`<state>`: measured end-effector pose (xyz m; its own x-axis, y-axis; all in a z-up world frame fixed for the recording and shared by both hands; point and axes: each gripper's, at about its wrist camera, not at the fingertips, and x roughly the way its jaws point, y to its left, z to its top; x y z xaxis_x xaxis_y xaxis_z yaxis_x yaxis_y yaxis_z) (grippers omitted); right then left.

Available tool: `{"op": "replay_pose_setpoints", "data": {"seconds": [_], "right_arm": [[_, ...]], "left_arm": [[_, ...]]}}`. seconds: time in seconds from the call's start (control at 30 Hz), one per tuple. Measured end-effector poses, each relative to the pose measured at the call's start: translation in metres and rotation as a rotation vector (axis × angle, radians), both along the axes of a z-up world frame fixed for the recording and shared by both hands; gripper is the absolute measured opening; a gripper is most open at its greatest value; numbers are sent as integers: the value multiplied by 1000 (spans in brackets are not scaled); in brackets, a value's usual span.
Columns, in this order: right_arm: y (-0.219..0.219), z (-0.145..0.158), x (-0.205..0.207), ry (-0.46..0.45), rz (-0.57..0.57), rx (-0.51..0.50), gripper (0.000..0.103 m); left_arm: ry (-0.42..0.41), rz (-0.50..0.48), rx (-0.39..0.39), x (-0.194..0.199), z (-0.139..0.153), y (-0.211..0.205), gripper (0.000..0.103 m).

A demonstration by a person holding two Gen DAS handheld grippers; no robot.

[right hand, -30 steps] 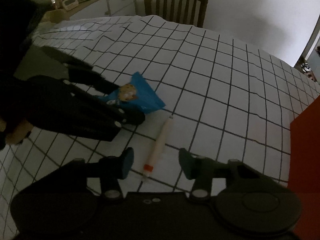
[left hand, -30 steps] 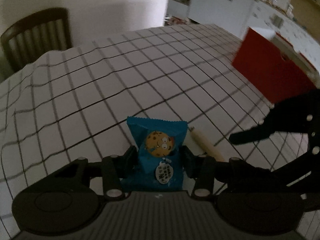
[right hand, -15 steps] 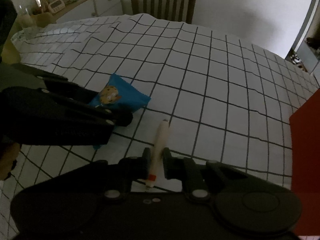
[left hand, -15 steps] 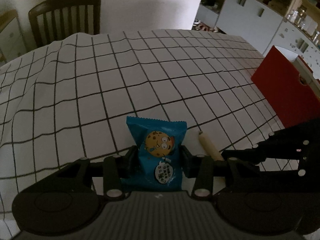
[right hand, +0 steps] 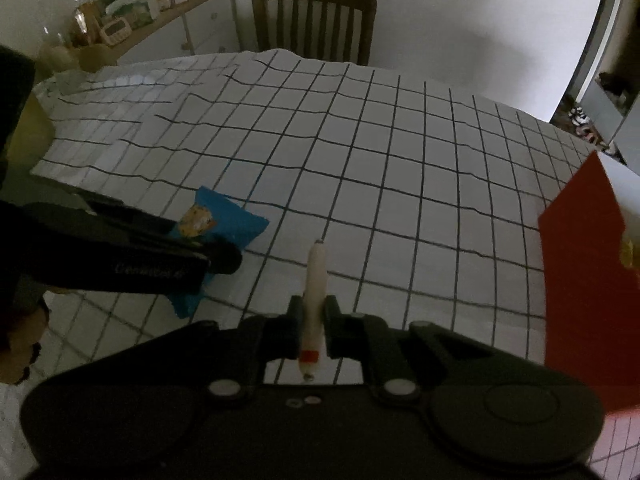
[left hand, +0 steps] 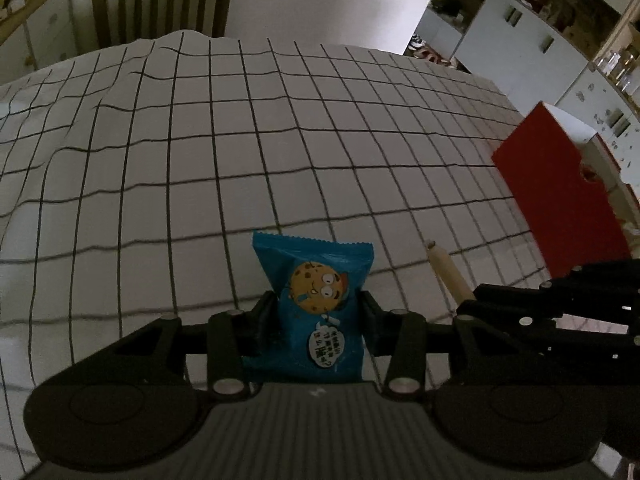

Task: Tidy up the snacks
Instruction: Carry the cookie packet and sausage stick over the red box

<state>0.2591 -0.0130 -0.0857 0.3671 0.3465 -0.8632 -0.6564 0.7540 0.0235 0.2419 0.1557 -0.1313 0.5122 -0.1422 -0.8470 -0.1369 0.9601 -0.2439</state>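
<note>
on the far left of the right wrist view, a sideboard (right hand: pixel 172 28) crowded with small items stands against the wall, and a wooden chair (right hand: pixel 316 20) sits at the far edge of the table (right hand: pixel 400 168), which wears a white cloth with a black grid. nearer, at the left, the left gripper (left hand: pixel 318 304) pinches a blue cookie packet (left hand: pixel 316 300) by its lower half, a finger pressed to each side; the packet's crimped top edge points away toward the chair. from the right wrist view the packet (right hand: pixel 224 224) lies low over the cloth, though whether it touches cannot be told. just to its right, the right gripper (right hand: pixel 314 312) is pressed together on a cream stick snack (right hand: pixel 314 300), gripped around its middle, with the red-banded end back near the camera and the plain end pointing forward. in the left wrist view the stick (left hand: pixel 448 272) juts out from the right gripper's dark fingers (left hand: pixel 520 308), near the packet but apart from it. at the far right, a red box (right hand: pixel 588 280) stands on the cloth, well apart from both snacks, and pale cabinets (left hand: pixel 532 44) line the room behind it.
</note>
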Motion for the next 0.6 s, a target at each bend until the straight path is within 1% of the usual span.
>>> {"op": "replay_pose_setpoints", "data": {"seconds": [0.37,0.6], "right_arm": [[-50,47,-29,-39,-10,58,8],[-93,80,-45,-69,-4,104,8]], "left_arm": [[-24,0,-16,-35,34,-41,42],[-64,-15,-13,-51,69,-79,42]]}}
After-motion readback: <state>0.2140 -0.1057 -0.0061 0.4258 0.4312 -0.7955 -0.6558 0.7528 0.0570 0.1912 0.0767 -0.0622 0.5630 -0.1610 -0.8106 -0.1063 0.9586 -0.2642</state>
